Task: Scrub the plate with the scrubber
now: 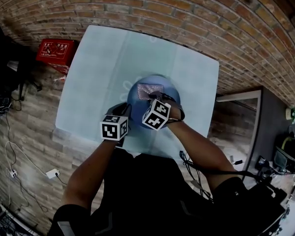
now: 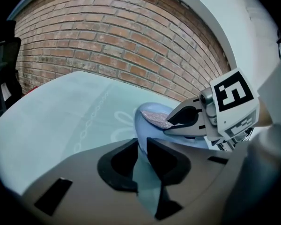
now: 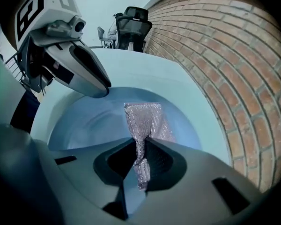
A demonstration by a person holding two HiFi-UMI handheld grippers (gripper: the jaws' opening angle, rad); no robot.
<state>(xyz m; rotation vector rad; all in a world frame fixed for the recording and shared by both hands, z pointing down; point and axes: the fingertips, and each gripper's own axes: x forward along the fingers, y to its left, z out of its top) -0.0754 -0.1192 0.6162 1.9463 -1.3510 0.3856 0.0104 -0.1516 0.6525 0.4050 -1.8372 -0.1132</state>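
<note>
On plate (image 3: pixel 91 121) — scrubber (image 3: pixel 147 118) in R tool (image 3: pixel 140 144)

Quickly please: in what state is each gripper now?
Left gripper: closed on the rim of the blue plate.
Right gripper: closed on the silver mesh scrubber.

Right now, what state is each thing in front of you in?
plate: on the table, rim clamped by the left claw.
scrubber: pinched at one end, free end lying in the plate.
left claw: shut on the plate's rim.
right claw: shut on the scrubber, pointing down into the plate.
table: covered with a pale cloth.
</note>
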